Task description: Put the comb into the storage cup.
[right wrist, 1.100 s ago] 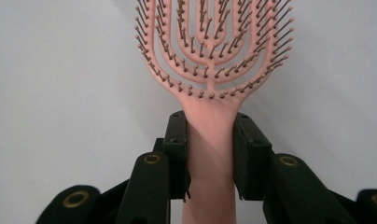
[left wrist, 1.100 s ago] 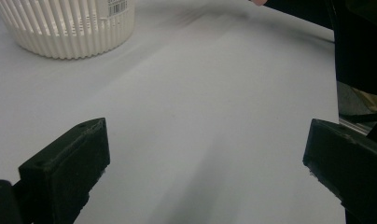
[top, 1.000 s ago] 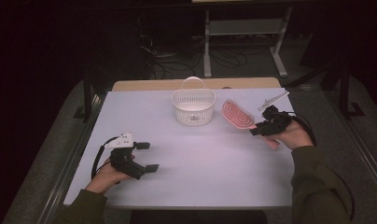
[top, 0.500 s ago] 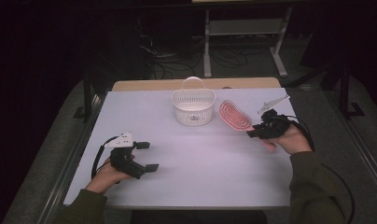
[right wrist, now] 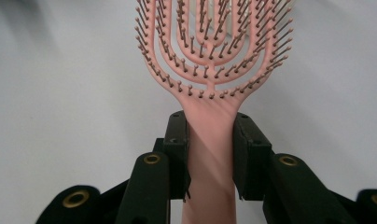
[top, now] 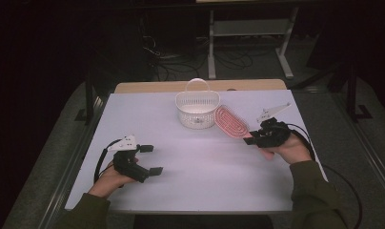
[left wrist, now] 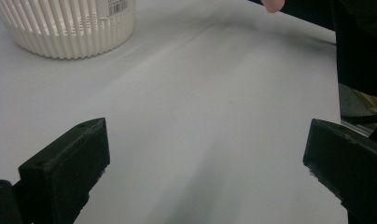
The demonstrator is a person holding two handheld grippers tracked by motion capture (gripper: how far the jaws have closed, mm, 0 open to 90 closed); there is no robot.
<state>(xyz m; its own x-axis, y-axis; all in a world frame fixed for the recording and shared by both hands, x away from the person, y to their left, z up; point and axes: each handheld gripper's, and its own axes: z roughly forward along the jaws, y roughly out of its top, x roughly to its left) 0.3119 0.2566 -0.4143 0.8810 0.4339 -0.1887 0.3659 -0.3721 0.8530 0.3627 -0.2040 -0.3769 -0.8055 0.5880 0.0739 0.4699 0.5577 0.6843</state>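
One pink hairbrush (right wrist: 213,51) is clamped by its handle between the two black jaws of the right gripper (right wrist: 210,154), its oval head reaching out ahead of the jaws over a pale table (top: 200,162). The head is a set of nested open loops of smooth plastic, each studded with short, round-tipped bristles; the handle is flat and plain. From the high view the brush (top: 231,123) lies slanted just to the right of a single white basket (top: 197,109), near it but with a narrow gap showing, while the right gripper (top: 251,140) sits at the handle end in the person's right hand (top: 283,148).

The basket is round, of ribbed white plastic with thin upright slats, a perforated floor and one arched carrying handle; in the left gripper view it (left wrist: 67,25) stands at the far upper left with a small printed label on its wall.

The left gripper (top: 150,160) rests low on the near left of the table, well apart from both basket and brush. Its two blocky matte-black jaws stand wide apart with bare tabletop between them and nothing in their grasp. A grey three-cornered plate tops each of the two grippers, and a dark cable trails from each. Two dark green sleeves enter from the bottom edge.
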